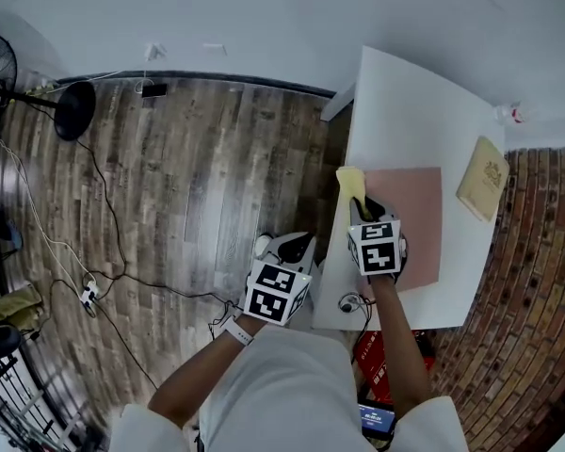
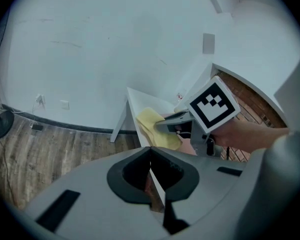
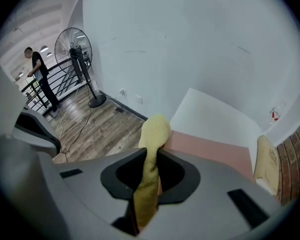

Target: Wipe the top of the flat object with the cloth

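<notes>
- Right hand-held gripper (image 1: 365,207) is clamped on the yellow cloth (image 1: 350,181). Its own view shows the cloth (image 3: 154,131) pinched between the jaws, with a loose end poking out past the tips.
- That free end is likely left long so it serves as the wiping pad while the jaws stay off the surface.
- Flat object = pink sheet (image 1: 414,215), lying flat on the white bench (image 1: 405,111) on the side nearer the person.
- Cloth tip sits at the sheet's far-left corner, by the bench's left edge. Contact with the sheet can't be confirmed. It looks like a start point for a stroke across the top.
- Left hand-held gripper (image 1: 292,246) has its jaws together with nothing between them (image 2: 152,179). It is held off the bench over the wood floor (image 1: 169,186), just beside the near-left corner, probably parked clear of the wipe path.
- Tan booklet (image 1: 483,177) lies at the bench's right edge, apart from the sheet and not in the way.
- Judgement: wiping is barely under way, and most of the sheet's top lies uncovered.
</notes>
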`<state>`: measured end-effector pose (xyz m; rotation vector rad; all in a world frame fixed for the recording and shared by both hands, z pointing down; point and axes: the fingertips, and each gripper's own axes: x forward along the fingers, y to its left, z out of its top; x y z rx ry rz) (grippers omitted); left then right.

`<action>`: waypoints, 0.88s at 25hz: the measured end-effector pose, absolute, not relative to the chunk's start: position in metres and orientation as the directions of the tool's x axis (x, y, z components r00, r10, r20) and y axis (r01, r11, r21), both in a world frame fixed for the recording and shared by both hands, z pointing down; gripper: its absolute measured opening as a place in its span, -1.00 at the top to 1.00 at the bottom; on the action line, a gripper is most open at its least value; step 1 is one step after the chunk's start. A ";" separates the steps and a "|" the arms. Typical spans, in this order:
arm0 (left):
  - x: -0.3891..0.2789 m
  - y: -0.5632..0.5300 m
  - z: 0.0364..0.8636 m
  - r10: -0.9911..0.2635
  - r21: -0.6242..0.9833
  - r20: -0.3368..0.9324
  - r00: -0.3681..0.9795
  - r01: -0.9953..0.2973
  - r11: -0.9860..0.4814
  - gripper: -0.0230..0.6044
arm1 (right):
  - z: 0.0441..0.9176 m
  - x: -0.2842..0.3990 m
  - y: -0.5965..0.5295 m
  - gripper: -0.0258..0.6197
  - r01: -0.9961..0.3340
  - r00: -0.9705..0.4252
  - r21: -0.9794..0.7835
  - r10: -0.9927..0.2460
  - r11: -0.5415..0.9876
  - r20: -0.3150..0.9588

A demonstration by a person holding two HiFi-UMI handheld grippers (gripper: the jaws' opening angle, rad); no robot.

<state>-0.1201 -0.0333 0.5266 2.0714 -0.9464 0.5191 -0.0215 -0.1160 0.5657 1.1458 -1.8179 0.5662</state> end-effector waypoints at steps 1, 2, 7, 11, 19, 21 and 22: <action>-0.122 -0.034 0.527 -0.450 0.486 0.627 0.636 -0.771 -0.412 0.87 | 0.565 -0.021 -0.122 0.73 -0.881 -0.177 0.079 -0.481 0.466 0.858; -0.123 -0.035 0.527 -0.453 0.484 0.628 0.633 -0.774 -0.409 0.87 | 0.563 -0.022 -0.128 0.73 -0.884 -0.177 0.080 -0.488 0.461 0.855; -0.132 -0.040 0.526 -0.470 0.477 0.631 0.617 -0.787 -0.392 0.87 | 0.547 -0.028 -0.157 0.73 -0.898 -0.191 0.081 -0.550 0.432 0.813; -0.134 -0.038 0.523 -0.480 0.473 0.629 0.612 -0.791 -0.389 0.87 | 0.526 -0.032 -0.165 0.73 -0.920 -0.225 0.045 -0.620 0.388 0.752; -0.131 -0.033 0.506 -0.496 0.467 0.608 0.620 -0.784 -0.408 0.87 | 0.472 -0.029 -0.149 0.73 -0.932 -0.268 0.035 -0.751 0.361 0.603; -0.129 -0.031 0.501 -0.503 0.462 0.600 0.622 -0.783 -0.417 0.87 | 0.461 -0.026 -0.141 0.73 -0.932 -0.277 0.034 -0.767 0.361 0.578; -0.128 -0.032 0.498 -0.508 0.458 0.595 0.623 -0.782 -0.423 0.87 | 0.456 -0.024 -0.137 0.73 -0.932 -0.280 0.032 -0.774 0.360 0.567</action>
